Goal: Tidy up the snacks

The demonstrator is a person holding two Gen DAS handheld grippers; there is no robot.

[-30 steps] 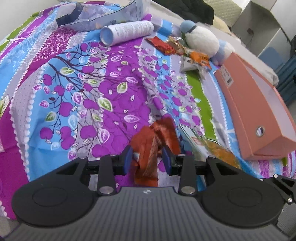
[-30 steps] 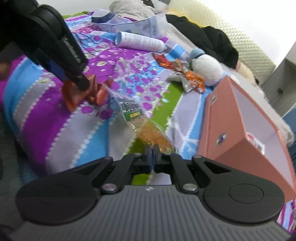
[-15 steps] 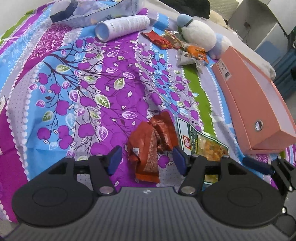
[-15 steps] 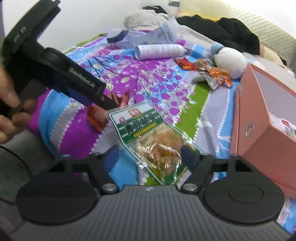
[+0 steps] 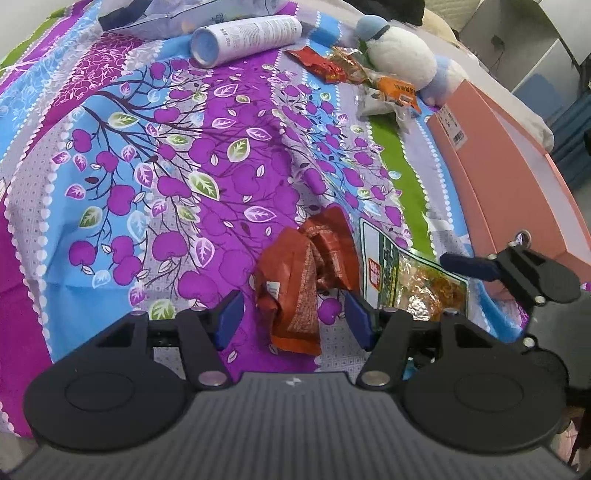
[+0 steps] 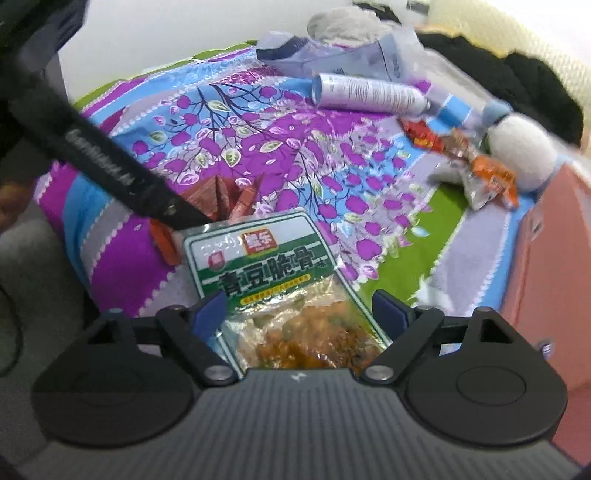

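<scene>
Crumpled orange-brown snack packets (image 5: 301,280) lie on the bedspread between the fingers of my left gripper (image 5: 293,317), which is open and not touching them. A green snack bag (image 6: 273,258) with a clear window lies flat just to their right (image 5: 406,280). My right gripper (image 6: 300,313) straddles the bag's lower end; its jaws are opening and the pads stand clear of the bag. The left gripper's black arm (image 6: 110,166) crosses the right wrist view at the upper left.
A salmon-pink open box (image 5: 517,184) lies along the right side (image 6: 554,258). Farther back are several small snack packets (image 5: 369,74), a white plush toy (image 5: 399,55), a white canister (image 5: 247,35) and a plastic bag (image 6: 332,48). The bed's near edge drops off at the left.
The left gripper opened and let go of the orange-brown packets, which now rest on the bed. The right gripper opened off the green bag and swung left; the bag lies flat.
</scene>
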